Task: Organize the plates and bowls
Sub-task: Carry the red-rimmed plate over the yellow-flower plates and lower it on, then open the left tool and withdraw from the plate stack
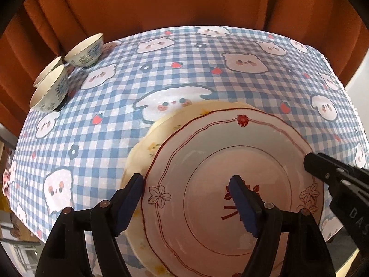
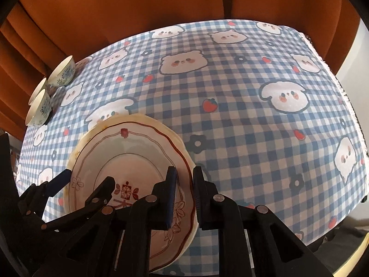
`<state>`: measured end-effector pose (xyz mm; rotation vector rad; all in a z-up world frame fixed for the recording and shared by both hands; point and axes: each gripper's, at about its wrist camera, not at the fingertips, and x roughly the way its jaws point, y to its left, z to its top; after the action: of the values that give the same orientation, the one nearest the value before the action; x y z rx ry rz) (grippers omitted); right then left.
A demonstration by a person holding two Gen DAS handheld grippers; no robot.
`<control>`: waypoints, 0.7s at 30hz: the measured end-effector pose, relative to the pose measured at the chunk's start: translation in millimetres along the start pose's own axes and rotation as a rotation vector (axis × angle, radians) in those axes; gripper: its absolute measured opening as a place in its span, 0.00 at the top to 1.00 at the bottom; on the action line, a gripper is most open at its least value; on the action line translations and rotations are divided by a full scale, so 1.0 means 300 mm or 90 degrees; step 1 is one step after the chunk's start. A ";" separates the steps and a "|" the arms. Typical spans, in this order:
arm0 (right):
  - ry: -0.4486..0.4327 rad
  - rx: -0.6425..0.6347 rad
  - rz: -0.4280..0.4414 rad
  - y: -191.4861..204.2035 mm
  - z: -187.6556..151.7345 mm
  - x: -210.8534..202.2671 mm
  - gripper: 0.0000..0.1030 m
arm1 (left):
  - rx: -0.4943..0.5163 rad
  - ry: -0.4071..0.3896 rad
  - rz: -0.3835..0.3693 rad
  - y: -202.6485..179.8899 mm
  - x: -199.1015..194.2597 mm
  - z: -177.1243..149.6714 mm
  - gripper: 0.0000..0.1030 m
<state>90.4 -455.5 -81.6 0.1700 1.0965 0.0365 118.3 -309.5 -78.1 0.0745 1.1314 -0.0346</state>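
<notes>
Red line-work marks the top plate (image 1: 230, 173): a scalloped double border, a small red flower at its far rim, outlined blossoms on either side, and in the well a red square emblem with leaves above brush strokes that look like a written character, too covered by the fingers to read. It lies on a cream plate (image 1: 143, 147) with faint yellow flowers, whose edge shows on the left and far sides; the pair sits near the front of the counter (image 1: 207, 73), which is covered by a blue-and-white checked cloth printed with white cartoon animals, strawberries and dark flowers. The left hand-held gripper (image 1: 186, 184) stands wide, one blue pad just outside the left rim of the plates and the other over the well, closed on nothing. The right hand-held gripper (image 2: 184, 180) is narrow, its two pads either side of the right rim of the stacked plates; whether they actually pinch it I cannot tell. On its black body, seen from the left wrist view, the white letters "DAS" can be read. Three small bowls (image 1: 84, 50) with blue floral patterns stand at the far left edge of the counter, well apart from the plates, two of them nested. An orange curtain (image 1: 161, 2) hangs behind.
</notes>
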 end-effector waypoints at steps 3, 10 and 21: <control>0.008 -0.015 0.003 0.022 0.001 0.020 0.83 | -0.016 -0.001 0.004 0.020 -0.007 0.000 0.24; 0.021 -0.035 0.007 0.047 0.013 0.043 0.81 | -0.031 0.004 -0.004 0.041 -0.017 0.003 0.23; 0.031 -0.033 -0.041 0.101 0.022 0.040 0.43 | -0.071 0.013 -0.009 0.162 -0.035 0.018 0.17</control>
<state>103.4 -425.1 -84.5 0.0870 1.1474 0.0110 122.0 -261.5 -64.3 -0.0319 1.1521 0.0168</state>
